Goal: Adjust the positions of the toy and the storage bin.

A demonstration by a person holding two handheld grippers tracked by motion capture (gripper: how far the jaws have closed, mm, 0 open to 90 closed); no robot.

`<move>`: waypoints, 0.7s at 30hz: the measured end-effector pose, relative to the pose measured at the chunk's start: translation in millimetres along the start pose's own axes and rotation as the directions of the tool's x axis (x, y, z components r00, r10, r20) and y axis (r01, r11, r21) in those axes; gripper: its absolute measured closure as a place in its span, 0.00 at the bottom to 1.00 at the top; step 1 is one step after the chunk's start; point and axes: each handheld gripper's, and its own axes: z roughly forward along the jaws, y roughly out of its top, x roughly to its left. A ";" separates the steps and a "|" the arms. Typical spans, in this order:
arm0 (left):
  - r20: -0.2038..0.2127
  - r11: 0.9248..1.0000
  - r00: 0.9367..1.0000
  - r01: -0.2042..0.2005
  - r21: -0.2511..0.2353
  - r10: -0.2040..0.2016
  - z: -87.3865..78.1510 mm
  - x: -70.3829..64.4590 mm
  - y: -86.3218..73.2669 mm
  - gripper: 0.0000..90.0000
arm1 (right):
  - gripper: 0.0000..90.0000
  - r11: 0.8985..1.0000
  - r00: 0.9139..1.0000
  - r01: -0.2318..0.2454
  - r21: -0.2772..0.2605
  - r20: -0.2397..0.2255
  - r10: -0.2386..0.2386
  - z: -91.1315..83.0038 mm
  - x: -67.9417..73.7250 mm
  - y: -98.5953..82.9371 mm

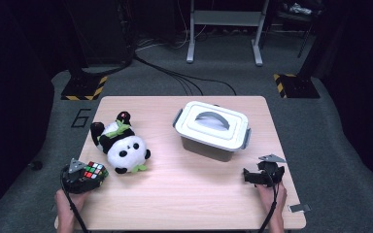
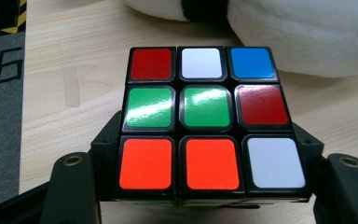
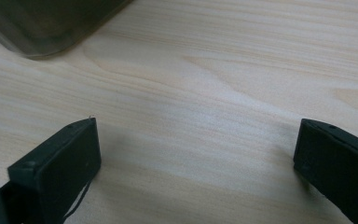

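Note:
A scrambled puzzle cube [image 1: 94, 170] sits at the table's front left, held between the jaws of my left gripper [image 1: 85, 175]. In the left gripper view the cube [image 2: 207, 122] shows red, white, blue, green and orange tiles, and the black jaws press on both its sides. A plush panda [image 1: 121, 144] lies just behind the cube, its white fur [image 2: 303, 32] close by. My right gripper [image 1: 252, 175] rests low at the front right, jaws wide apart over bare wood [image 3: 196, 135], holding nothing.
A grey lidded storage box [image 1: 212, 129] with a handle stands at the middle right, its lower corner [image 3: 42, 28] ahead of my right gripper. A small metal piece [image 1: 299, 208] lies at the table's front right corner. Floor stands and cables lie beyond the table.

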 end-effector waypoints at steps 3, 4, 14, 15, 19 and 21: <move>0.007 1.000 1.000 0.004 0.007 -0.004 -0.4 0.6 -0.1 0.37 | 0.00 1.000 1.000 0.000 0.000 0.000 0.000 0.0 0.0 0.0; 0.012 1.000 1.000 0.012 0.009 -0.013 -0.2 1.0 -0.4 0.34 | 0.00 1.000 1.000 0.000 0.000 0.000 0.000 0.0 -0.1 0.0; 0.009 1.000 1.000 0.020 -0.023 -0.020 -17.9 -1.3 11.3 0.06 | 0.00 1.000 1.000 0.001 0.000 -0.001 -0.001 0.1 -0.1 0.0; 0.009 1.000 1.000 0.015 -0.022 -0.015 -21.1 -1.9 14.5 0.05 | 0.00 1.000 1.000 0.001 0.000 -0.001 -0.001 0.1 -0.1 0.0; 0.005 0.999 1.000 -0.015 -0.039 0.016 -30.9 -5.4 29.4 0.01 | 0.00 1.000 1.000 0.000 0.000 -0.001 0.000 0.0 -0.1 0.0; 0.006 0.998 0.999 -0.032 -0.050 0.033 -35.1 -7.2 38.2 0.00 | 0.00 1.000 1.000 0.001 0.000 -0.001 -0.001 0.1 -0.1 0.0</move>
